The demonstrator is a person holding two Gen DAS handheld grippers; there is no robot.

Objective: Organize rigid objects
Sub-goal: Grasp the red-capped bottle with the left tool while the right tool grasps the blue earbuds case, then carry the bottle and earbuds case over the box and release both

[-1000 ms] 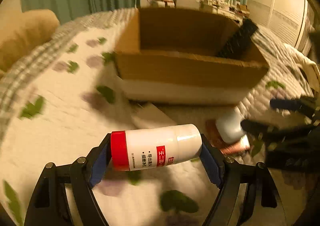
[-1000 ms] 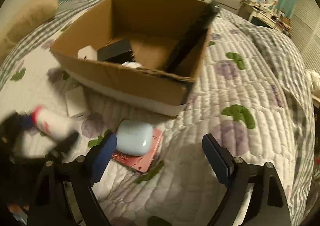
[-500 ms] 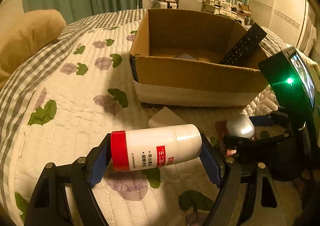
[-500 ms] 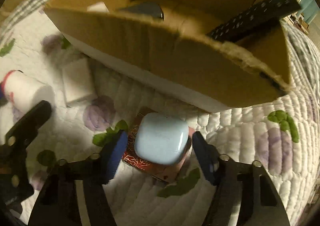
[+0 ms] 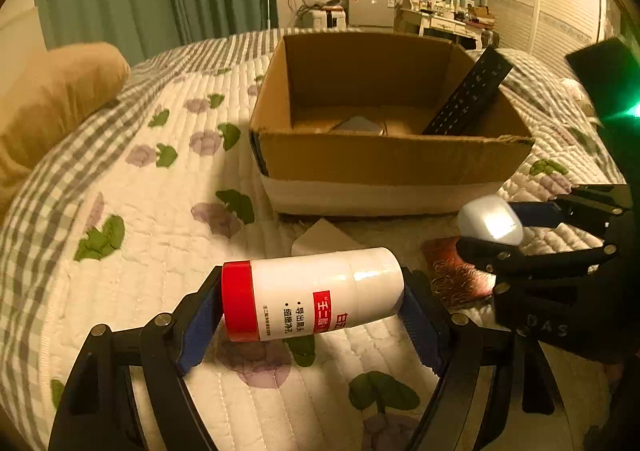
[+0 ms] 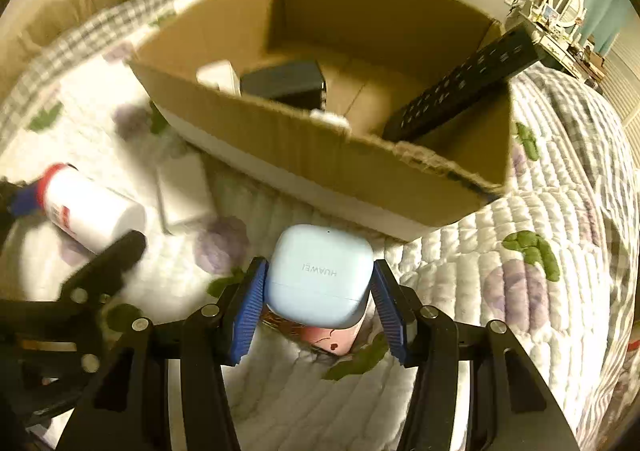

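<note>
A white bottle with a red cap point(image 5: 280, 291) lies crosswise in my left gripper point(image 5: 312, 291), which is shut on its two ends just above the quilt. A pale blue earbuds case point(image 6: 318, 275) sits between the blue pads of my right gripper point(image 6: 319, 267). Its jaws are closing and the pads touch both sides of the case. From the left wrist view the case point(image 5: 490, 225) hangs in the right gripper point(image 5: 496, 227) above a red patterned card point(image 5: 456, 271). The open cardboard box point(image 5: 392, 159) stands just beyond both grippers.
In the box point(image 6: 320, 155) a black remote point(image 6: 460, 91) leans on the right wall, beside a dark block point(image 6: 284, 83) and a white item point(image 6: 216, 75). A flat white box point(image 6: 184, 191) lies on the quilt in front. A tan pillow point(image 5: 52, 99) is at the left.
My right gripper came in over the earbuds case and narrowed its jaws onto it; the case now sits a little above the card. The left gripper keeps the bottle and has hardly moved.
</note>
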